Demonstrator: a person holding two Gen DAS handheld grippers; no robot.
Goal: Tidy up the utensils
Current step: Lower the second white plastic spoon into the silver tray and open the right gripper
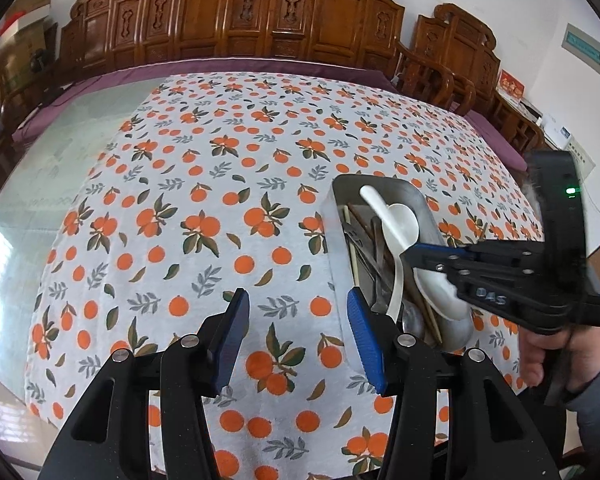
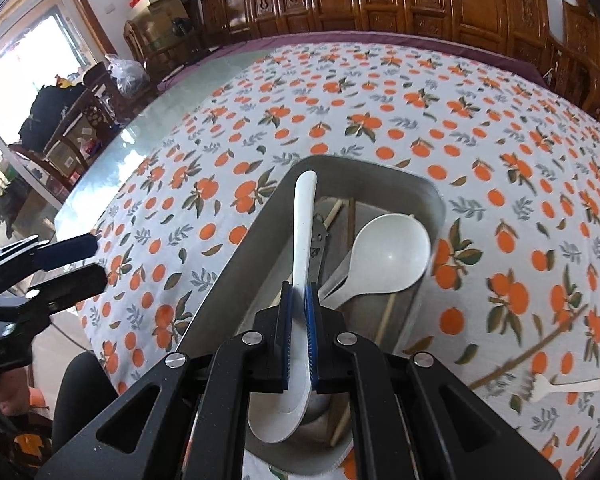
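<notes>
Hovering left of the metal tray [image 1: 430, 210]: left gripper [image 1: 296, 340], jaws apart, holding nothing. Clamped on 1 white spoon [image 2: 305, 216] over the tray: right gripper [image 2: 299, 340]; judged placing step, next lowering and releasing. Lying right on the tablecloth [image 2: 500, 160]: 1 white fork [image 2: 560, 386], apparently unsorted.

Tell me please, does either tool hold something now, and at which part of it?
The right tool grips a white spoon on its handle near the bowl, over the metal tray. The left tool is open and holds nothing.
</notes>
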